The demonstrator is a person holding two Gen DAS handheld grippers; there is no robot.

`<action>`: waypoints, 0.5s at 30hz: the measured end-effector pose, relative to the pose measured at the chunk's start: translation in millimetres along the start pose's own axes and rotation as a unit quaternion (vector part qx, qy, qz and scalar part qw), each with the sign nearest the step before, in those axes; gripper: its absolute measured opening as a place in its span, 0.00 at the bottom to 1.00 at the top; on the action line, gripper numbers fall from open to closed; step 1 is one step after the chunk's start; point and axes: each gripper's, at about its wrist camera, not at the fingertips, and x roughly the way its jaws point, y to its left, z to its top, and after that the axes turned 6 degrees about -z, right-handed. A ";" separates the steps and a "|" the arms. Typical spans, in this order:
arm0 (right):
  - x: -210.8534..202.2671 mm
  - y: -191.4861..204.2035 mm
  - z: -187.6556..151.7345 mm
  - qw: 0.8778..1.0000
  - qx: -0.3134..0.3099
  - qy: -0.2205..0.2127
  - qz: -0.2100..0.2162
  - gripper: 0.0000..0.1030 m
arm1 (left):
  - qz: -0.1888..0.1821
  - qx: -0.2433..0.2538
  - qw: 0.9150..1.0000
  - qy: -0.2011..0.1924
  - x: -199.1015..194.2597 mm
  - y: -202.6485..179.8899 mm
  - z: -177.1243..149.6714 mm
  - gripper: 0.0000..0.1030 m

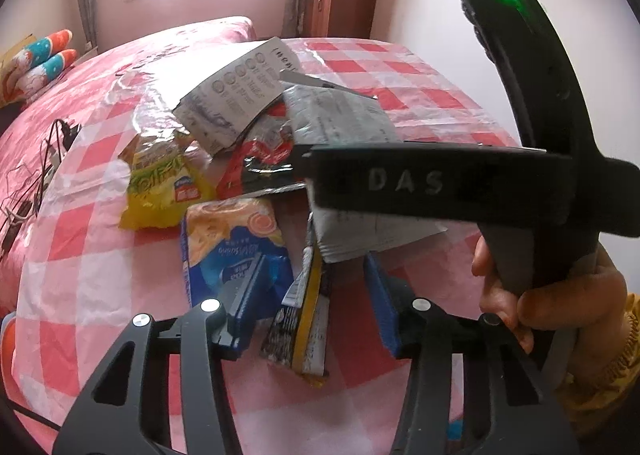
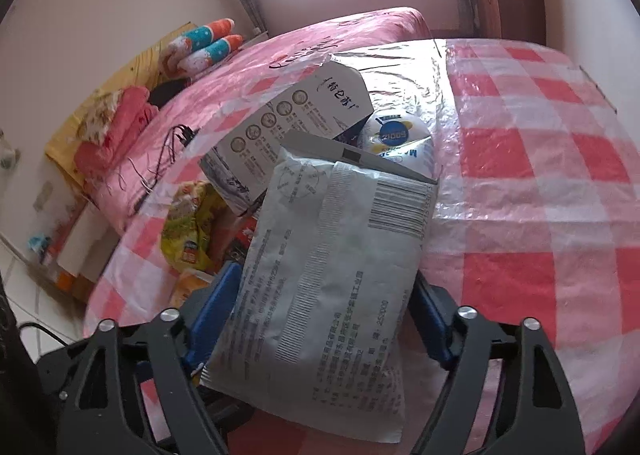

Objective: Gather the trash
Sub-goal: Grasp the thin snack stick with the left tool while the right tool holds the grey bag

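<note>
Left wrist view: we are holding the left gripper [image 1: 316, 307] over the table [image 1: 100, 255], its jaws apart and touching nothing we can make out. Between them, lower down, a thin black-and-yellow wrapper [image 1: 300, 319] is lying on the red-and-white checked cloth. Against the left pad a blue pastry packet [image 1: 232, 247] is showing; whether the pad is touching it we cannot tell. Just beyond, a yellow snack bag [image 1: 160, 183] is lying to the left and a red-and-black packet [image 1: 260, 163] straight ahead. Crossing ahead of the fingers, the dark body of the right gripper [image 1: 440, 183] is hanging over the pile, a hand [image 1: 560, 299] gripping its handle on the right. Farther on, a white printed carton [image 1: 240, 95] is leaning over the heap.

Right wrist view: we are carrying the right gripper [image 2: 324, 315] with a grey printed bag [image 2: 328, 275] lying between its blue pads. The bag's edges are meeting both pads, but we cannot tell whether they are pressing on it. Ahead of it, the white printed carton [image 2: 288, 127] and a white-and-blue round packet [image 2: 400, 139] are lying on the cloth. To the far left, a pink bed [image 2: 280, 55] is standing beyond the table.
</note>
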 end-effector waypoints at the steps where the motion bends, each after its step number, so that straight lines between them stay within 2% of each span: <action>1: -0.3 0.1 -0.1 1.000 -0.003 -0.001 0.001 0.73 | -0.002 0.001 1.000 -0.001 0.9 -0.7 0.3 0.47; 11: -7.9 -8.4 1.5 1.000 -0.006 -0.014 0.019 0.61 | -0.015 -0.002 1.000 -0.017 3.9 -1.3 -1.7 0.32; 13: -9.8 -11.6 1.5 1.000 -0.001 -0.018 0.024 0.60 | -0.023 -0.006 1.000 -0.006 8.1 -1.4 -4.0 0.21; 15: -13.8 -18.1 1.6 0.999 0.010 -0.028 0.030 0.60 | -0.021 -0.003 1.000 -0.013 7.5 -2.5 -6.4 0.21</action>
